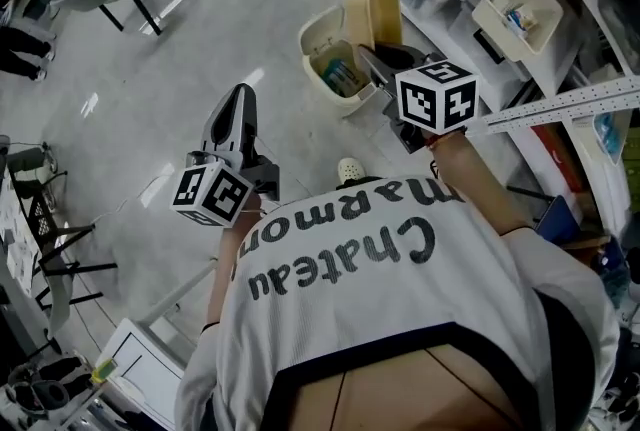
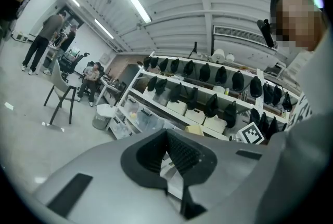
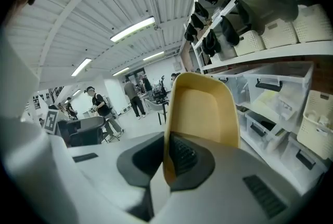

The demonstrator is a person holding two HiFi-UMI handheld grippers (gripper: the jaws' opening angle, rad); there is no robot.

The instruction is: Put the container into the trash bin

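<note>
The right gripper (image 3: pixel 168 161) is clamping its jaws tightly on the container (image 3: pixel 204 107), with only the thin wall between the pads. The container is showing as a pale yellow, shallow tray with rounded corners and a raised rim. It is standing on edge straight ahead of the right gripper's tips, with its hollow side facing that gripper's right jaw. In the head view the right gripper (image 1: pixel 386 57) is holding the container (image 1: pixel 373 12) just beyond its tips, over the far edge of the bin (image 1: pixel 316 27), which is sitting below and slightly to the left of those tips. Whether the container is touching the bin is not showing.

The left gripper (image 2: pixel 167 138) is keeping its jaws closed tip to tip, with nothing between them. In the head view the left gripper (image 1: pixel 237 102) is pointing over bare floor, well apart from the right gripper and from the bin.

The container's lower edge is disappearing behind the right gripper's jaws, so how deep the grip goes is unclear. The bin is out of sight in both gripper views. Something bluish is lying inside it, too small to identify. The right gripper's marker cube (image 1: pixel 437 96) is covering the hand behind it, and the person's shirt (image 1: pixel 400 299) is blocking the lower part of the head view.
</note>
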